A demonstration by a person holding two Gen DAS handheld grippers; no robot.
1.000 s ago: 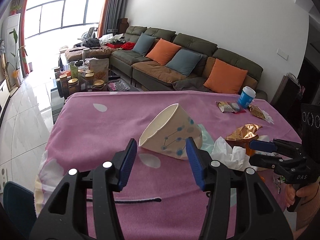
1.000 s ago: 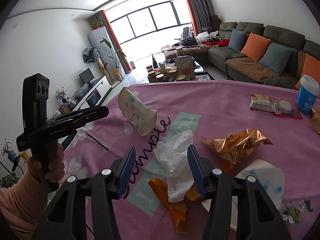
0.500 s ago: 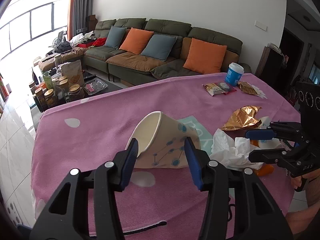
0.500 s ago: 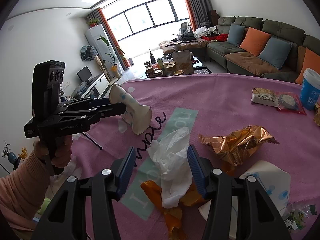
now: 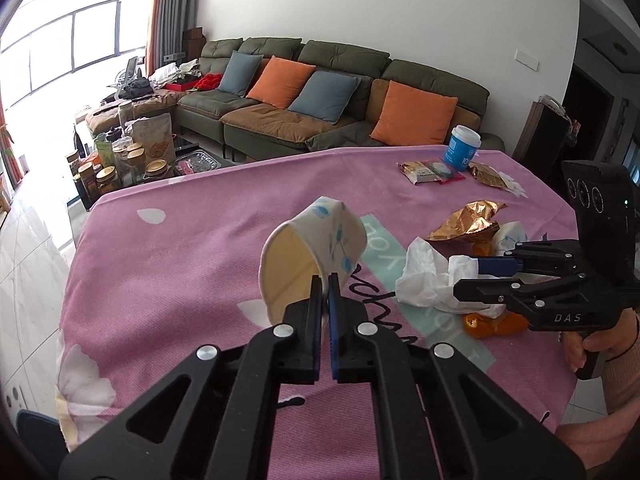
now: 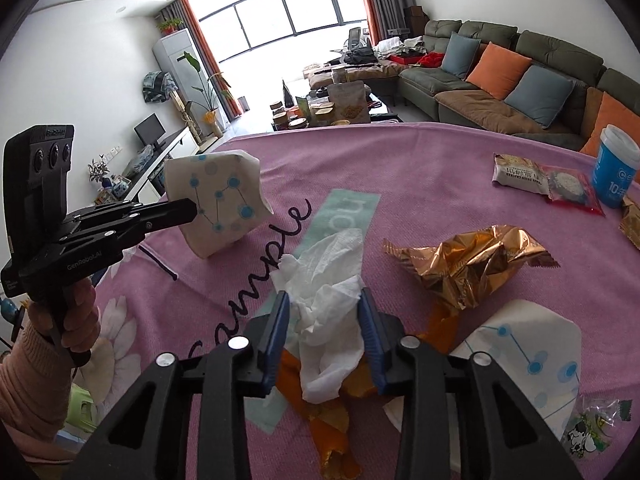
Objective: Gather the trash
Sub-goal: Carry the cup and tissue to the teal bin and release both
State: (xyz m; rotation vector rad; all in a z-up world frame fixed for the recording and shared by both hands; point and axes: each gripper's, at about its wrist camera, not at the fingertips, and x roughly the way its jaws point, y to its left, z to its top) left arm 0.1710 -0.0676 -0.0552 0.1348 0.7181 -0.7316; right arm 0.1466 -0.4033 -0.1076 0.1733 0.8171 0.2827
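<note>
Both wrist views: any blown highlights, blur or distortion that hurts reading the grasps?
Left wrist view: window upper left blown out, paper cup sharp, fisheye bends the edges. Right wrist view: window overexposed, white tissue keeps its folds, dark vignette in the corners.

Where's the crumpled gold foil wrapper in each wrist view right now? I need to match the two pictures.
Left wrist view: gold foil wrapper at right of centre, beyond the white tissue and the right gripper.
Right wrist view: the wrapper at right of centre, just right of the tissue between the jaws.
Shared landmark: blue cup at the table's far edge.
</note>
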